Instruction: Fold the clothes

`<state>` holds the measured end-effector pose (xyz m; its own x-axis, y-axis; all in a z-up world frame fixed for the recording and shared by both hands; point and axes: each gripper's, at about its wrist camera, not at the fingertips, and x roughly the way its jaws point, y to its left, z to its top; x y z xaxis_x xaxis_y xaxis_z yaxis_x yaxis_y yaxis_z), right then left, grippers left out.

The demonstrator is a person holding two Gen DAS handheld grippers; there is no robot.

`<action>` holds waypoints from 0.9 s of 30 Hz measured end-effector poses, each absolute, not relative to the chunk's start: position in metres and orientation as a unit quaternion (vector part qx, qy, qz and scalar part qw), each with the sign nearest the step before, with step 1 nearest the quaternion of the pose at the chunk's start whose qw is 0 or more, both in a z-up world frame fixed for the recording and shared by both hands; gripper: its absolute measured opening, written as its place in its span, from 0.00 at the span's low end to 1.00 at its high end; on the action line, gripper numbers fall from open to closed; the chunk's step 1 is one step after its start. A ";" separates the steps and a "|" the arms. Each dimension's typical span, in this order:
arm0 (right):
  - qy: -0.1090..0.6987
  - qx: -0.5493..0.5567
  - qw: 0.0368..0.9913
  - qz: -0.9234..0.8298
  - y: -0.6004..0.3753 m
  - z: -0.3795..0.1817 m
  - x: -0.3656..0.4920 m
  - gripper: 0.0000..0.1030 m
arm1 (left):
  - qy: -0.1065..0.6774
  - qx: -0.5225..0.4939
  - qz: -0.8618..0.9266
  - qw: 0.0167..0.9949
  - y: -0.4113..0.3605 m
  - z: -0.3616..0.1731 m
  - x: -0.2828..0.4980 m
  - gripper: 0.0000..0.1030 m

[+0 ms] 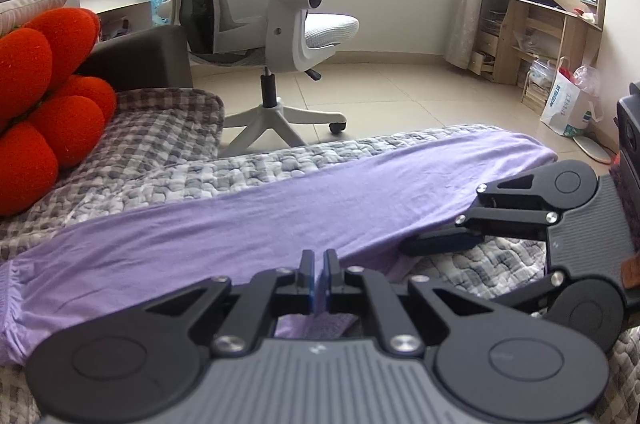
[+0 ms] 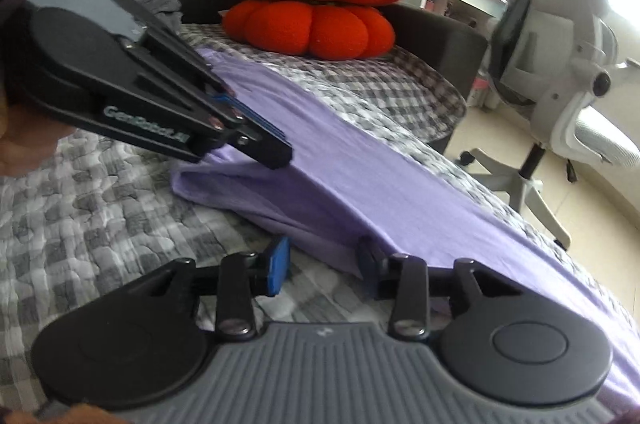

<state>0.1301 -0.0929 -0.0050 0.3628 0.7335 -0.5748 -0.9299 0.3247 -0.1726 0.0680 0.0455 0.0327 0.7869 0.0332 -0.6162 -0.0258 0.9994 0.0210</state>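
Right wrist view | step: folding purple garment (image 2: 360,159) lengthwise | left gripper (image 2: 256,139) pinches its edge | right gripper (image 2: 324,266) parted, holding nothing | next: likely regrip the near edge

Two low close wrist views, sharing lilac garment (image 1: 280,207)

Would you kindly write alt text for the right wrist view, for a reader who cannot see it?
The right gripper, jaws open, sits at the folded edge of a purple garment spread on a grey checked quilt. The left gripper, jaws shut, pinches the same edge further along; orange pumpkin cushions sit behind.
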 end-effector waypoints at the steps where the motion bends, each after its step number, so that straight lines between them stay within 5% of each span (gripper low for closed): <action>1: 0.201 -0.244 0.787 0.530 -0.090 -0.005 0.129 0.42 | 0.328 0.008 0.017 0.945 0.046 0.032 0.068 0.04; 11: 0.214 -0.235 0.783 0.535 -0.082 -0.005 0.131 0.41 | 0.357 0.097 -0.006 0.929 0.034 0.034 0.039 0.12; 18: 0.215 -0.249 0.772 0.544 -0.082 -0.003 0.126 0.09 | 0.395 0.098 -0.014 0.913 0.040 0.029 0.036 0.20; 21: 0.215 -0.254 0.767 0.548 -0.082 -0.001 0.126 0.08 | 0.382 0.089 -0.015 0.920 0.045 0.036 0.029 0.37; 27: 0.218 -0.233 0.773 0.548 -0.080 -0.002 0.131 0.14 | 0.404 0.130 -0.004 0.906 0.034 0.021 0.036 0.37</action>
